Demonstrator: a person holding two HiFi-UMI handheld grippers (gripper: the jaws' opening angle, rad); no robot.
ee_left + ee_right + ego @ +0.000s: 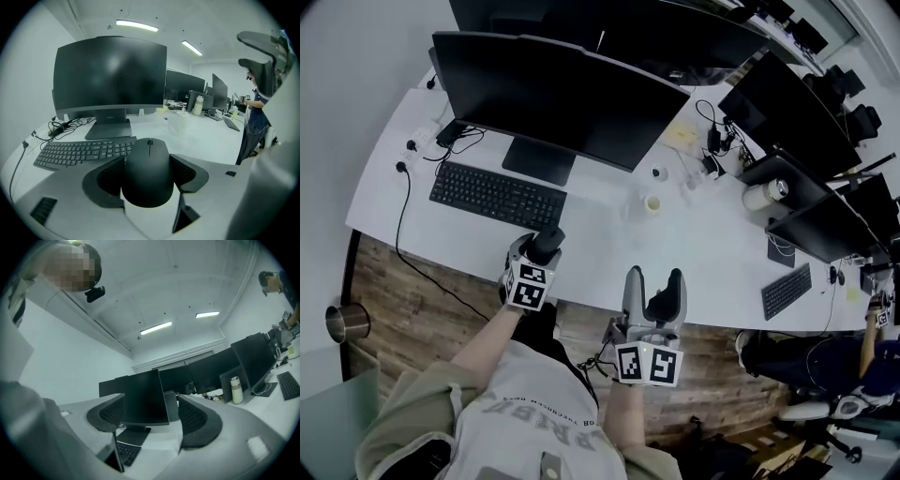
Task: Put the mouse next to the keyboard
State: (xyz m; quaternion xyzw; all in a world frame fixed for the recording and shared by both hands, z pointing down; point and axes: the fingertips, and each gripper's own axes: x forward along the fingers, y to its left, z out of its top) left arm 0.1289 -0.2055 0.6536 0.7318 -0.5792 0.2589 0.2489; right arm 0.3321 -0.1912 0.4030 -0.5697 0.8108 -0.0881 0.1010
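Observation:
A black mouse (147, 172) sits between the pads of my left gripper (146, 176), which is shut on it. In the head view the left gripper (542, 249) holds the mouse (548, 241) just off the right end of the black keyboard (497, 195), near the desk's front edge. The keyboard (84, 152) lies ahead and to the left in the left gripper view, under a large dark monitor (110, 76). My right gripper (657, 298) is open and empty at the desk's front edge, pointing up toward the monitors; nothing lies between its pads (108, 416).
The white desk (600, 234) carries several monitors, a small cup (652, 202), cables (455, 141), a white bottle (236, 390) and a second keyboard (786, 291). A person stands at the far right. Wooden floor lies below the desk edge.

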